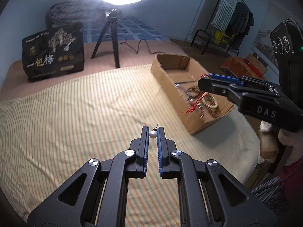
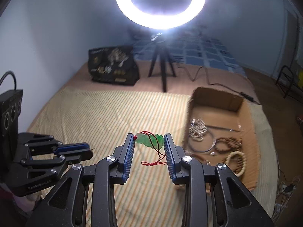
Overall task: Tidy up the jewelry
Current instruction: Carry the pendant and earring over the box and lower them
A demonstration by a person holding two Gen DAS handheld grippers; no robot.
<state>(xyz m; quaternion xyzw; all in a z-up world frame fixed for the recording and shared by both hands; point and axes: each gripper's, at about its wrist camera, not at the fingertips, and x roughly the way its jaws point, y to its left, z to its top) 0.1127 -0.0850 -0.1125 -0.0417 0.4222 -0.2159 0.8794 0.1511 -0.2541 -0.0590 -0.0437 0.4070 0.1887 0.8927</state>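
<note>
Left wrist view: both grippers loaded, lifted off the bed.
Your left gripper (image 1: 153,132) fingers pinch a pearl earring (image 1: 152,134) at centre frame; right gripper (image 2: 149,141) fingers clamp a green pendant (image 2: 149,141), red cord (image 2: 154,162) dangling. Carry both over the cardboard box (image 2: 217,96) at right, clear its near wall, then release low. Striped bedspread (image 1: 75,113) on the left is free.

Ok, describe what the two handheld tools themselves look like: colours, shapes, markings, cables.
Both are matte black plastic. The left tool has two long straight fingers lined with ribbed blue pads, on angular linkage arms with triangular cut-outs and silver round pivot bolts. The right tool matches it. Seen from the left camera, its body reads "DAS", carries a black box with three ringed dials, and a cable.
</note>
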